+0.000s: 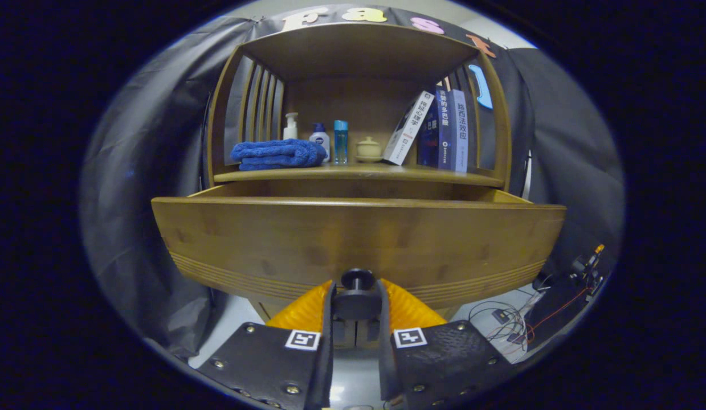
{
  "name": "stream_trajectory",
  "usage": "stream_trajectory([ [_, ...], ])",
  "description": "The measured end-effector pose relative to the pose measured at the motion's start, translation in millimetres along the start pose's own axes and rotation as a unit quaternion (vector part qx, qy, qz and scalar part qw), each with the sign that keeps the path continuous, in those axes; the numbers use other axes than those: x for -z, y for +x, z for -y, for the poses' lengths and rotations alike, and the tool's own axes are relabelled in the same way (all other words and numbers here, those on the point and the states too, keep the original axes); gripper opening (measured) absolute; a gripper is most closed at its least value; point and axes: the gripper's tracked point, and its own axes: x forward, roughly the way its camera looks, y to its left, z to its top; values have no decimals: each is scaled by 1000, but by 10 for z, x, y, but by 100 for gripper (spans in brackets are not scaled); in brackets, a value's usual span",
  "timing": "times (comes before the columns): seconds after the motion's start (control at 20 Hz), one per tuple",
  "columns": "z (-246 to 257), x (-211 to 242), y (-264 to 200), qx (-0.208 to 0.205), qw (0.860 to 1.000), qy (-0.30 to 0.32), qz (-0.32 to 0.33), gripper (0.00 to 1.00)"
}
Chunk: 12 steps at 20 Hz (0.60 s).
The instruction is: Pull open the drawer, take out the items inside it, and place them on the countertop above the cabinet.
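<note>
your claw (pixel 357 302) is pinching the black knob (pixel 358 280) at the bottom edge of the drawer (pixel 358 239) front, already partly out. it looks stiff, heavy wood; keep hold of that knob and draw straight.

Dark cloth wall (pixel 153 188) all around, pale floor (pixel 227 324) underneath. Tangle of wires (pixel 504 324) far right on the floor, maybe some electronics.

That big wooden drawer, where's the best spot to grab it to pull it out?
By the round black knob low on the drawer front, approached straight from the front. It juts out on a narrow stem, so the gripper closes around it, as its fingers do here.
</note>
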Motion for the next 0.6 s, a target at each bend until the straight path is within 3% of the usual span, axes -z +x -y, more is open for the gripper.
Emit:
stream_trajectory([
  [0.6, 1, 123, -256, -3, 1000, 8, 4, 33],
])
